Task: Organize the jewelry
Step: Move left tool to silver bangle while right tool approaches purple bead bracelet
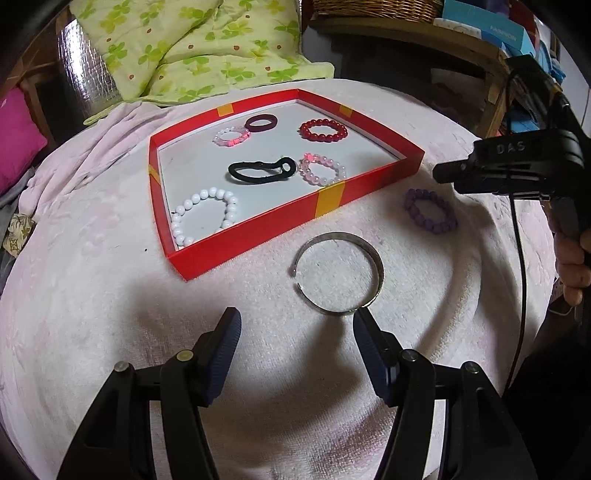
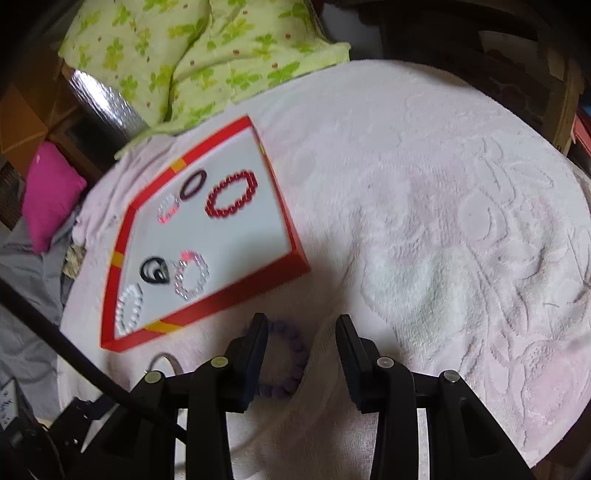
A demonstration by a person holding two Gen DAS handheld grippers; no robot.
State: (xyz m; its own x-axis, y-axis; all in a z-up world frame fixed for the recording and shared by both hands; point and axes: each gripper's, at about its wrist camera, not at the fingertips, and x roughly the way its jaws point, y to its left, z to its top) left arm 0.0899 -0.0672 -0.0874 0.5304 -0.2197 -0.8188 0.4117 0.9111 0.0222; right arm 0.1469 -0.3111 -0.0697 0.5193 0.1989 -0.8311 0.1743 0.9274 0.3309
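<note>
A red tray [image 1: 258, 236] on a pale pink towel holds several bead bracelets and hair ties: white beads [image 1: 203, 218], red beads [image 1: 323, 129], a black hair tie [image 1: 258, 170]. A silver open bangle [image 1: 338, 275] lies on the towel just ahead of my left gripper [image 1: 295, 326], which is open and empty. A purple bead bracelet [image 1: 430, 210] lies right of the tray. In the right wrist view it [image 2: 291, 358] lies between the fingers of my open right gripper [image 2: 301, 326], partly hidden by the left finger. The tray [image 2: 236, 295] sits front left there.
A green leaf-print quilt [image 1: 192, 48] lies behind the tray. A pink cushion [image 1: 18, 136] is at far left. A wooden shelf with boxes [image 1: 480, 33] stands at back right. The towel [image 2: 443, 221] spreads wide to the right of the tray.
</note>
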